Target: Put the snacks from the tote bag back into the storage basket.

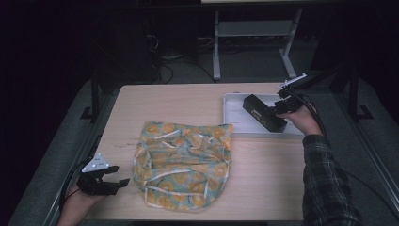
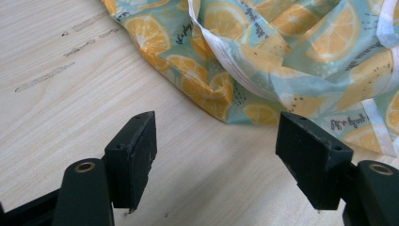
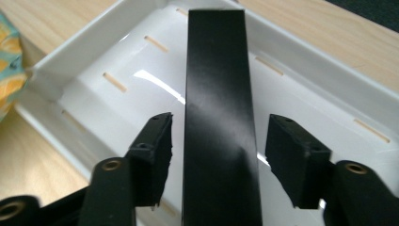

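Box (image 3: 221,117) sits between right claw (image 3: 219,155) pads over white tray (image 1: 234,123), not clamped; left claw (image 2: 216,160) open, empty beside lemon-print bag (image 1: 183,162); bagging undone.

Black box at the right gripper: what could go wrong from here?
1. The right gripper straddles the black box with gaps at both pads, so a lift now might leave it behind or tip it.
2. The box lies over the white tray; a slip could knock the rim.
3. The left gripper waits open, beside the orange-print bag.
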The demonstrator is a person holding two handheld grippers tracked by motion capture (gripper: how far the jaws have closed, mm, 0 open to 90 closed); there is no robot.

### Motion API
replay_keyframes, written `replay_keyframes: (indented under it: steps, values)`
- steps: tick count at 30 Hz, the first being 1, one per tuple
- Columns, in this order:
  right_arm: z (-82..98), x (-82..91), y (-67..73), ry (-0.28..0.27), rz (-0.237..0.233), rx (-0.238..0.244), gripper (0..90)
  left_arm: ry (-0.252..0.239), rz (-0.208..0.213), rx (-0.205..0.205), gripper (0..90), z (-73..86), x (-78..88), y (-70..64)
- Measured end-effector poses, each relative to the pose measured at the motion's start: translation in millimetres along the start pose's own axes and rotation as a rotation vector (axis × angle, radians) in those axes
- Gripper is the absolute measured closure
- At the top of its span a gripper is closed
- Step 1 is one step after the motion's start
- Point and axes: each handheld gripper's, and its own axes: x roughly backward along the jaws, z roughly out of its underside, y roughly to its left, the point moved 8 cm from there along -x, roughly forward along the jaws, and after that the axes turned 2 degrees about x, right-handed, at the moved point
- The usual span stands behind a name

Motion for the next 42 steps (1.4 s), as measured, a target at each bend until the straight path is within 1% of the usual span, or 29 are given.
replay_keyframes:
  steps: [1, 2, 3, 5, 7, 10, 12, 13, 14, 15, 16, 17, 18, 20, 21, 22, 24, 27, 29, 30, 32, 33, 34, 39, 42]
  values:
    - [0.0, 0.0, 0.0, 0.000, 0.000, 0.000, 48.8, -0.004, 0.000, 0.004, 29.1, -0.3, -0.2, 0.1]
    - [-3.6, -0.1, -1.9, -0.015, 0.010, 0.009, 51.5, -0.006, 0.001, 0.007, 29.1, -0.4, -0.2, 0.4]
    - [-6.1, -0.4, -2.8, -0.010, 0.008, -0.014, 52.5, -0.004, 0.001, 0.008, 29.1, -0.1, 0.0, 0.9]
    - [-11.0, -2.4, -6.0, -0.007, 0.014, -0.007, 58.0, -0.003, 0.004, 0.013, 29.1, 0.8, -0.2, 1.8]
    - [-16.1, -3.4, -9.1, -0.013, 0.014, -0.019, 62.5, 0.001, 0.007, 0.018, 29.1, 1.7, -1.3, 2.6]
    - [-20.1, -8.6, -15.5, 0.013, 0.025, -0.027, 70.4, 0.004, 0.009, 0.022, 29.1, 2.4, -2.1, 4.2]
    - [-23.2, -12.9, -19.4, 0.002, 0.018, -0.043, 77.9, 0.002, 0.006, 0.030, 29.1, 2.0, -2.2, 5.3]
    - [-23.2, -15.4, -21.1, 0.008, 0.014, -0.058, 80.6, -0.001, 0.007, 0.035, 29.1, 1.7, -2.4, 5.5]
    - [-22.1, -23.0, -24.8, 0.043, 0.041, -0.053, 85.9, -0.001, 0.006, 0.033, 29.1, 1.5, -2.8, 6.0]
    - [-22.1, -23.0, -24.8, 0.043, 0.041, -0.053, 85.9, -0.001, 0.006, 0.033, 29.1, 1.5, -2.8, 6.0]
    - [-23.9, -28.5, -27.8, 0.050, 0.054, -0.056, 89.2, 0.001, 0.007, 0.032, 29.1, 1.6, -3.1, 6.1]
    - [-23.9, -28.5, -27.8, 0.050, 0.054, -0.056, 89.2, 0.005, 0.006, 0.029, 29.1, 2.0, -3.2, 6.4]
    - [-24.8, -34.4, -31.7, 0.061, 0.081, -0.055, 89.6, 0.005, 0.006, 0.031, 29.1, 2.4, -3.7, 6.3]
    - [-25.5, -37.1, -33.5, 0.058, 0.088, -0.059, 89.7, 0.006, 0.008, 0.035, 29.1, 3.2, -3.8, 6.6]
    - [-26.1, -39.8, -35.0, 0.052, 0.091, -0.068, 89.7, 0.008, 0.008, 0.037, 29.1, 3.5, -3.6, 6.7]
    - [-25.4, -44.9, -36.4, 0.058, 0.097, -0.087, 89.7, 0.009, 0.006, 0.035, 29.1, 3.9, -3.4, 7.5]
    - [-24.4, -48.0, -36.8, 0.063, 0.098, -0.083, 89.7, 0.009, 0.005, 0.037, 29.1, 4.1, -3.4, 7.8]
    - [-21.0, -55.9, -35.0, 0.086, 0.091, -0.082, 89.6, 0.007, 0.006, 0.044, 29.1, 4.3, -3.7, 8.0]
    - [-19.0, -59.1, -33.2, 0.102, 0.089, -0.080, 89.6, 0.008, 0.008, 0.038, 29.1, 4.2, -4.0, 8.1]
    - [-18.6, -60.2, -30.5, 0.108, 0.082, -0.066, 89.6, 0.010, 0.008, 0.037, 29.1, 4.2, -3.9, 7.7]
    - [-19.0, -59.7, -29.2, 0.110, 0.079, -0.060, 89.5, 0.006, 0.009, 0.034, 29.1, 3.5, -3.9, 7.1]
    - [-19.4, -58.8, -27.0, 0.110, 0.070, -0.065, 89.5, 0.009, 0.010, 0.032, 29.1, 3.4, -3.6, 6.9]
    - [-19.6, -57.6, -24.8, 0.111, 0.063, -0.053, 89.5, 0.006, 0.011, 0.027, 29.1, 2.9, -3.8, 6.5]
    - [-17.0, -57.0, -19.4, 0.120, 0.041, -0.048, 89.5, 0.005, 0.015, 0.022, 29.1, 1.9, -3.9, 4.5]
    - [-14.8, -58.2, -12.5, 0.129, 0.025, -0.027, 89.6, 0.007, 0.015, 0.014, 29.1, 1.2, -4.0, 4.1]
